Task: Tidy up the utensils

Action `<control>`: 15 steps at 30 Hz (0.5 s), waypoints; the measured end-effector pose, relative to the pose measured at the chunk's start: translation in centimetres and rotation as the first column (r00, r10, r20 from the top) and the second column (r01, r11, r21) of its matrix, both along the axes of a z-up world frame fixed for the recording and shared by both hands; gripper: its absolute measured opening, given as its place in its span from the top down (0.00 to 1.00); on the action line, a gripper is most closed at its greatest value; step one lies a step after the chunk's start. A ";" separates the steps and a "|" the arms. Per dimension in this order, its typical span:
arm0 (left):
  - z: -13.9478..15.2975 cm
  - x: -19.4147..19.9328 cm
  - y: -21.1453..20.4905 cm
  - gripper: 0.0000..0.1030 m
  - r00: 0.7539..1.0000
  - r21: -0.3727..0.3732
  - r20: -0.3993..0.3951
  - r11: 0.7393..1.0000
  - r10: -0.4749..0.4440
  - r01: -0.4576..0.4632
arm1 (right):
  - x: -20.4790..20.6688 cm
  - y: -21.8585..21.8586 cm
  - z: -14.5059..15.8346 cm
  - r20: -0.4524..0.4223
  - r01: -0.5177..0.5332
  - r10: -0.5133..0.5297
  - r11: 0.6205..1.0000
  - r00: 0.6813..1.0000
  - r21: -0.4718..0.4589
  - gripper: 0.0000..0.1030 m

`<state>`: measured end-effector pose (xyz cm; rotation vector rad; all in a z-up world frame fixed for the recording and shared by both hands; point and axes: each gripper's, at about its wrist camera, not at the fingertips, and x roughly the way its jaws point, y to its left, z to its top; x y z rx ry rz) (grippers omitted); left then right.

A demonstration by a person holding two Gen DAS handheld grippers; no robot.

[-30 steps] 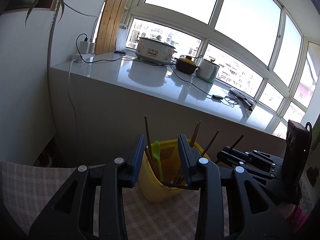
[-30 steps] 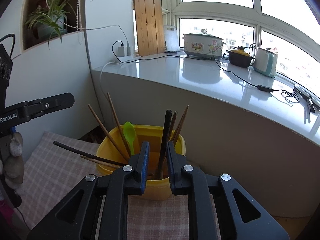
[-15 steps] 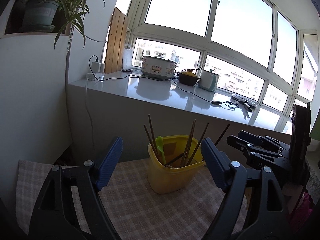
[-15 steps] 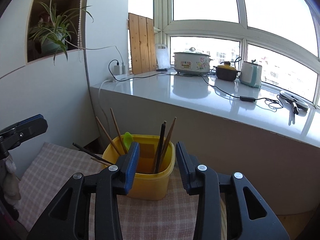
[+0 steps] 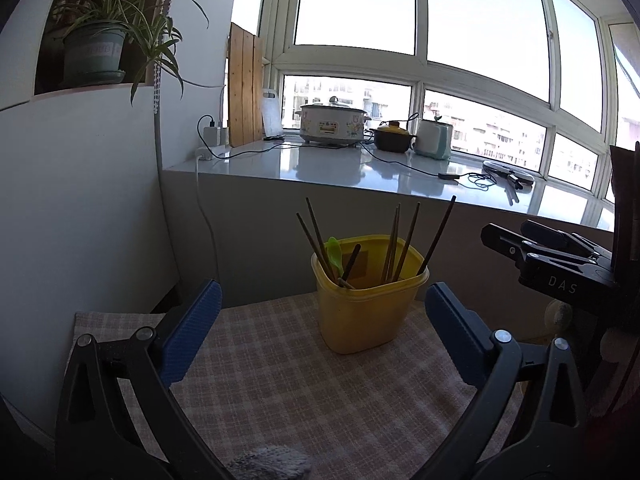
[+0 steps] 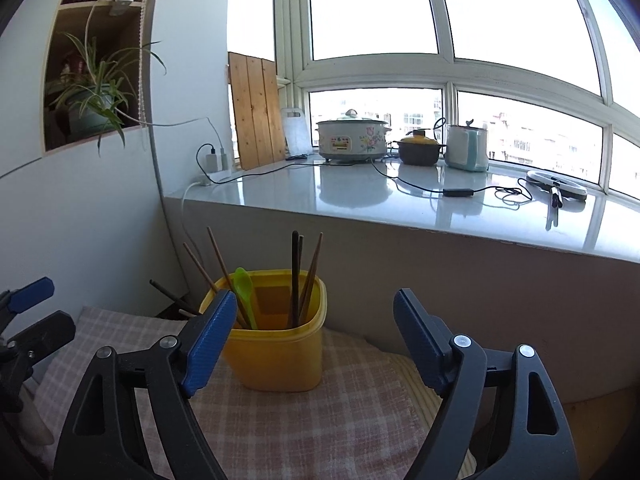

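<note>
A yellow plastic container stands on a checked cloth, also in the right wrist view. It holds several brown chopsticks and a green spoon, the spoon also in the right wrist view. My left gripper is wide open and empty, drawn back from the container. My right gripper is wide open and empty, just in front of the container. The right gripper shows at the right of the left wrist view.
A white counter behind the table carries a cooker, a brown pot, a kettle and cables. A potted plant sits in a wall niche at left. A wall stands close behind the container.
Both grippers opened wide and pulled back from the container. The right gripper let go of a dark chopstick, which now stands in the container.
</note>
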<state>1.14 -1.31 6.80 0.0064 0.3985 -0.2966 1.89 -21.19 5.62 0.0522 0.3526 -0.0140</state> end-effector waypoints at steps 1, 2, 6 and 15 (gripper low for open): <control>-0.2 -0.1 -0.1 0.00 1.000 0.012 0.000 1.000 0.007 -0.007 | -0.2 0.0 0.0 0.006 0.005 -0.005 1.000 1.000 0.001 0.20; -0.3 -0.2 -0.2 0.00 1.000 0.019 -0.004 1.000 0.009 -0.009 | -0.3 0.0 0.0 0.010 0.010 -0.010 1.000 1.000 0.002 0.19; -0.7 -0.3 -0.3 0.00 1.000 0.010 -0.020 1.000 0.013 -0.012 | -0.6 0.1 0.1 0.019 0.019 -0.019 1.000 1.000 -0.006 0.18; -0.8 -0.8 -0.2 0.00 0.996 0.043 0.042 0.996 0.081 -0.083 | -0.5 0.4 -0.3 0.014 0.022 -0.022 1.000 1.000 -0.018 0.17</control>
